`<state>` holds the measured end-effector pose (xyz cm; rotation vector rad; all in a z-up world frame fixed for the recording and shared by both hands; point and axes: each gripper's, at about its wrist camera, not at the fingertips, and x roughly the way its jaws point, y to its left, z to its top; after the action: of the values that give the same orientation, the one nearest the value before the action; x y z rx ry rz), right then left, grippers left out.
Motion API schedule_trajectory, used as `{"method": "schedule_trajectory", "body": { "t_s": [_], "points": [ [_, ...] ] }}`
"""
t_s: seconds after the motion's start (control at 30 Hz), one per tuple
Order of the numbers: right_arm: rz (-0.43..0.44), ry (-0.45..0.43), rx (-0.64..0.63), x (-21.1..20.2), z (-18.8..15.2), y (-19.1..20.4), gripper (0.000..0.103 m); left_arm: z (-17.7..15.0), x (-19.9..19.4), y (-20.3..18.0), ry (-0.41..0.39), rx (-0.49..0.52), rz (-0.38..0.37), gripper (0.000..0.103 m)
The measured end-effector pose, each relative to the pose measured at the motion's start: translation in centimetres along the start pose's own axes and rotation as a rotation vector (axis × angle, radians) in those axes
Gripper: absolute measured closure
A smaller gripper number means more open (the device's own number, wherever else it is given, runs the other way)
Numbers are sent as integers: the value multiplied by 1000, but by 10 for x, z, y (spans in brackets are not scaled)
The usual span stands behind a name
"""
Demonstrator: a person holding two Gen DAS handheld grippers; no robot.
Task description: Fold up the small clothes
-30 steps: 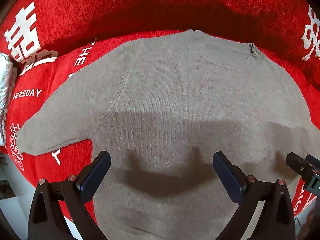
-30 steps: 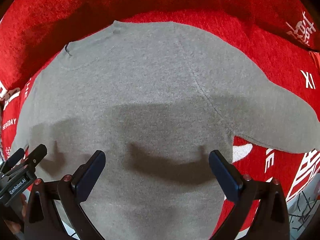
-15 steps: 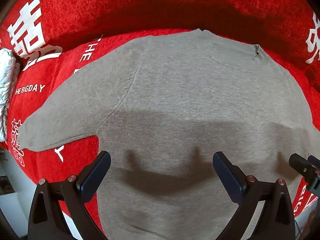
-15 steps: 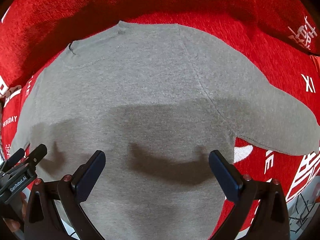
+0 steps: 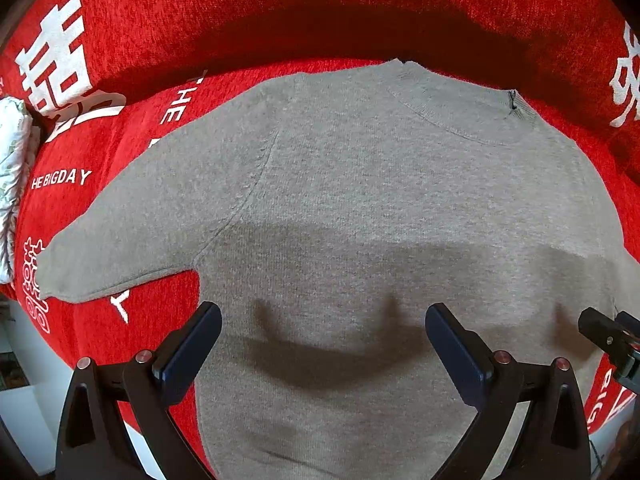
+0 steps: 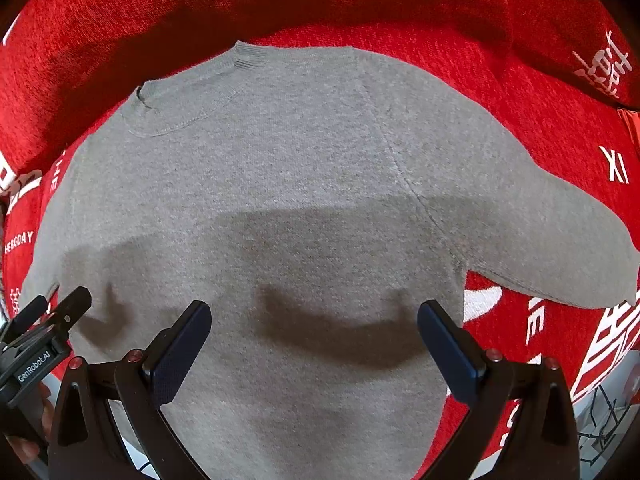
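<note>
A small grey-brown knit sweater [image 5: 360, 208] lies flat on a red cover, collar away from me, both sleeves spread out to the sides. My left gripper [image 5: 322, 344] hovers open over the sweater's lower left part, nothing between its fingers. My right gripper [image 6: 314, 340] hovers open over the lower right part of the sweater [image 6: 280, 184], also holding nothing. The left sleeve [image 5: 120, 240] reaches out to the left, the right sleeve [image 6: 552, 236] to the right. Each gripper shows at the edge of the other's view.
The red cover [image 5: 120, 60] with white lettering rises into a padded back behind the collar. A pale patterned cloth [image 5: 12, 168] sits at the far left edge. A white floor or surface [image 5: 32, 400] shows below the cover's front edge.
Both grippers have drifted slightly forward and inward over the sweater; the collar sits a little lower in each view. Both stay open.
</note>
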<state>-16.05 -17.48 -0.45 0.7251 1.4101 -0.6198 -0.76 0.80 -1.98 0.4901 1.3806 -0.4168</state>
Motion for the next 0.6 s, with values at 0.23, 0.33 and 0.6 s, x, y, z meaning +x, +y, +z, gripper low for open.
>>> {"method": "schedule_trajectory", "body": {
  "t_s": [0.23,0.33,0.6],
  "points": [
    [4,-1,-17,5,-8,-8,0,2,0,1,1,-5,3,0],
    [5,0,-23,5,-8,-7,0,1,-1,2,1,-5,2,0],
    [5,2,-35,5,-8,-7,0,-4,-1,7,3,-9,-4,0]
  ]
}}
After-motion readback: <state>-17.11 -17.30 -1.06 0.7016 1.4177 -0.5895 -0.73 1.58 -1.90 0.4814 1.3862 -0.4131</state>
